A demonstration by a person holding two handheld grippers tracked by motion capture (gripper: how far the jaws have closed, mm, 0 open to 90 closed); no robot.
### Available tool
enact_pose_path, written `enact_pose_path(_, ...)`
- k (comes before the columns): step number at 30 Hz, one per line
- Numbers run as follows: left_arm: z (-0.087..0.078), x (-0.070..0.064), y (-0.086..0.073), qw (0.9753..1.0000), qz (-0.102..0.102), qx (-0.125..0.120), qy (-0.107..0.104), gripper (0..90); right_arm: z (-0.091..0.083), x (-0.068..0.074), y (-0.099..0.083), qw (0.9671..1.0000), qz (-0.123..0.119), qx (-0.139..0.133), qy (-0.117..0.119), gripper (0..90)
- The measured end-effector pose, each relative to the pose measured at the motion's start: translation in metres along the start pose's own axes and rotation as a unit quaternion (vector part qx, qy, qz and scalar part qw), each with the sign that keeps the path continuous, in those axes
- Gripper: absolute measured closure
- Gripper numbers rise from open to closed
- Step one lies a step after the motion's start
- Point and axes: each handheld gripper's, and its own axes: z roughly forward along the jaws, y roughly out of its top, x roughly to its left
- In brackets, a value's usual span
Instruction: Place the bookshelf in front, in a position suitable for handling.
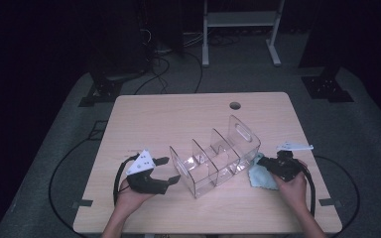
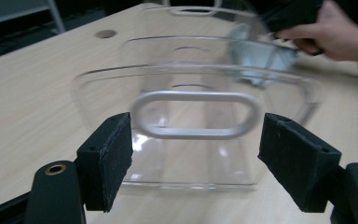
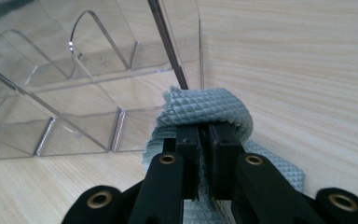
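You're in a dark lab: a lone wooden table [image 1: 178,119] on grey carpet, floor cables [image 1: 171,69] and stand bases [image 1: 327,88] beyond.

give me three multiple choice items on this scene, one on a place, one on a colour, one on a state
1. Where is the cloth?
A. inside the organizer
B. on the table by the organizer's right end
C. on the floor

2. What colour is the cloth?
A. light blue-grey
B. red
C. yellow

3. How do the left hand-held gripper's jaws stand?
A. shut on the cloth
B. shut on the organizer's handle
C. open, apart before the clear organizer

Answers:
1 B: the high view shows it on the table beside that end, in the right hand-held gripper.
2 A: the right gripper view shows its pale blue-grey weave.
3 C: the left gripper view shows the pads wide apart, touching nothing.
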Motion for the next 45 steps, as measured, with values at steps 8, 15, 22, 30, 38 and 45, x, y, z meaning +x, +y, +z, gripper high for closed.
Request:
enact_pose_path(8,0.016,0.018,-0.005,0.9991,-0.025,0.011,0.031,20.7,0.002,-0.001,-0.002,1.0000,-0.001,0.002,0.003,84.4)
enact_pose_path(15,0.027,0.032,-0.006,0.9980,-0.047,0.011,0.040,18.8,0.003,-0.003,-0.002,1.0000,0.001,0.003,0.003,84.4)
enact_pose_path(22,0.037,0.034,-0.004,0.9969,-0.065,0.002,0.044,26.1,0.004,-0.003,-0.002,1.0000,0.004,0.004,0.003,84.4)
enact_pose_path(30,0.039,0.028,-0.003,0.9962,-0.062,-0.002,0.060,45.4,0.002,-0.004,-0.002,1.0000,0.002,0.003,0.004,84.4)
enact_pose_path(38,0.038,0.025,-0.003,0.9968,-0.054,-0.005,0.059,46.7,-0.013,-0.002,0.000,0.9998,0.000,-0.017,0.009,84.4)
enact_pose_path(45,0.034,0.021,-0.005,0.9971,-0.052,-0.007,0.055,46.9,-0.037,0.016,0.019,0.9978,-0.033,-0.055,0.017,84.4)
